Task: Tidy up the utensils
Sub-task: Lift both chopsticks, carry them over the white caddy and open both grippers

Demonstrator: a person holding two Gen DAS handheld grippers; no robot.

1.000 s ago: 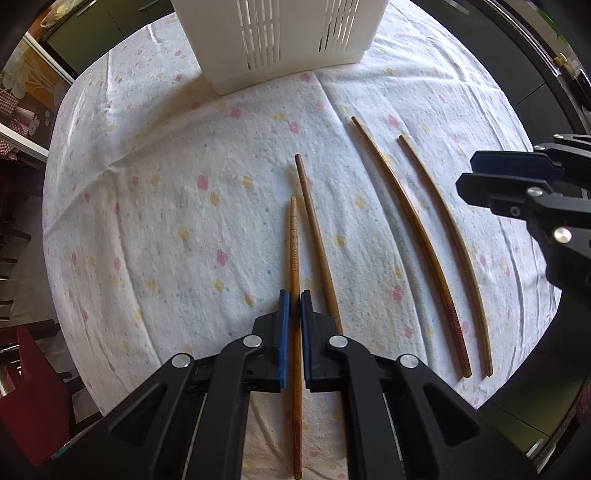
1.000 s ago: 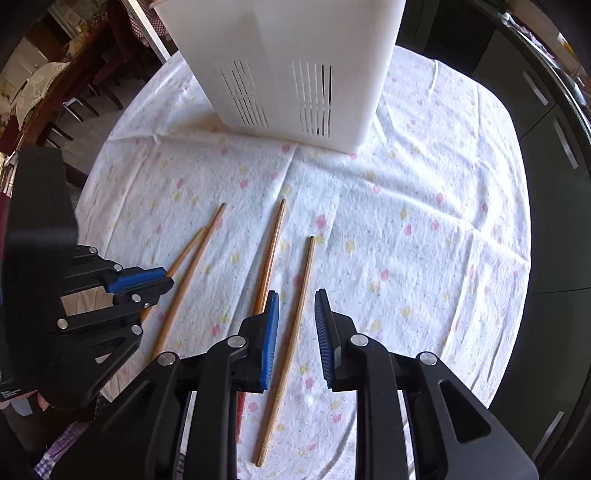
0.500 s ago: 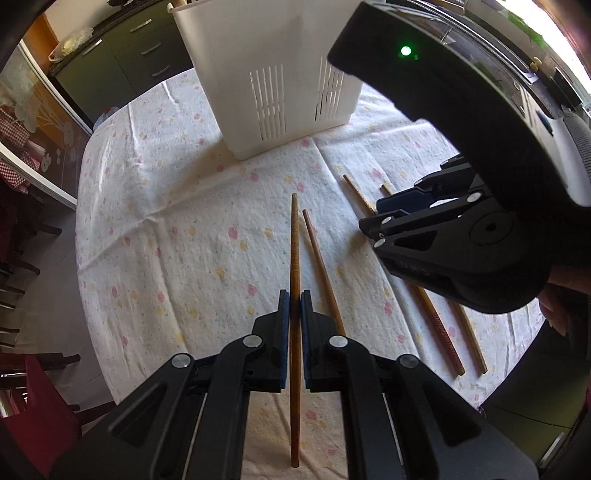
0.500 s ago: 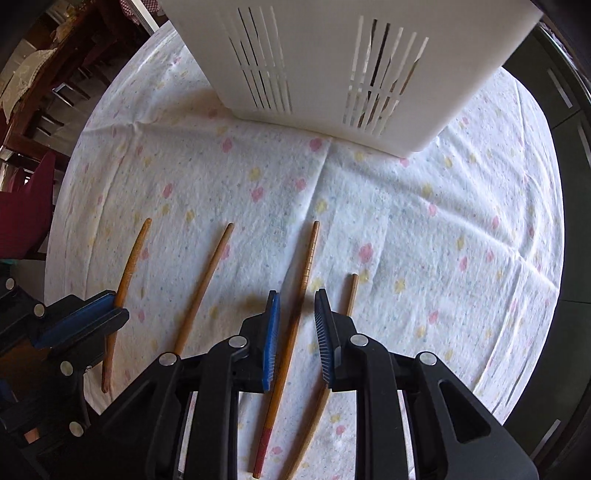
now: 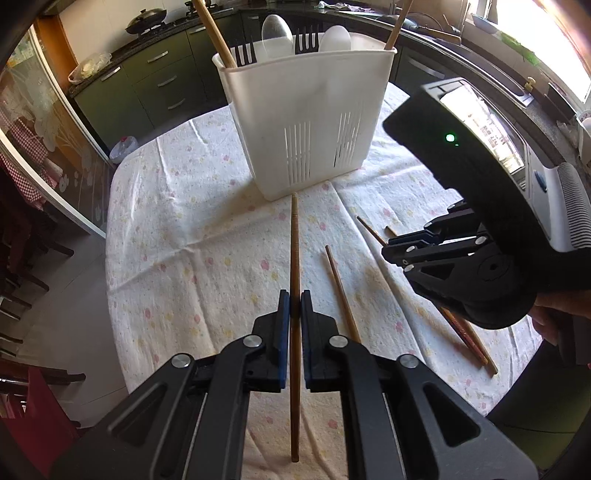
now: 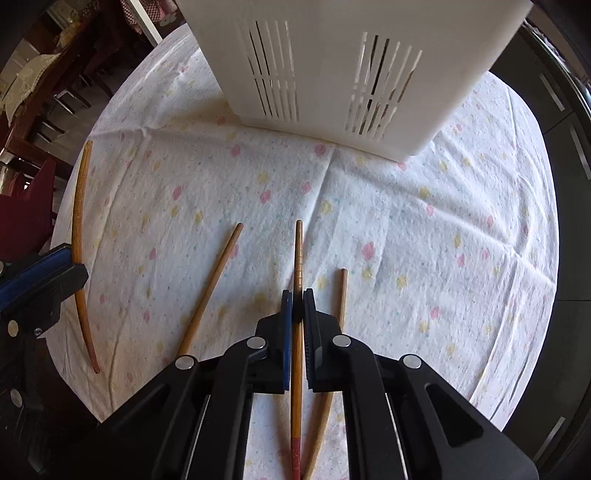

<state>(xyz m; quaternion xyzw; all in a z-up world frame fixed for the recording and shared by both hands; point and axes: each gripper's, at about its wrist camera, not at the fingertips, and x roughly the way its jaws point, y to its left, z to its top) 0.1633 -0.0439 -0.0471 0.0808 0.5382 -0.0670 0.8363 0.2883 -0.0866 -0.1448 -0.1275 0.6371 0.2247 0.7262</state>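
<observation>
My left gripper is shut on a wooden chopstick and holds it above the tablecloth, tip toward the white utensil holder. My right gripper is shut on a red-ended chopstick low over the cloth; it also shows in the left wrist view. Another chopstick lies left of it and one lies right beside it. The left gripper's held chopstick shows at the far left. The holder stands close ahead.
The holder has chopsticks, forks and spoons standing in it. A loose chopstick lies on the flowered tablecloth. Kitchen cabinets stand behind the round table; chairs at the left.
My left gripper has lifted its chopstick higher and tilted up toward the holder. My right gripper has closed on the red-ended chopstick that lay between its open fingers.
</observation>
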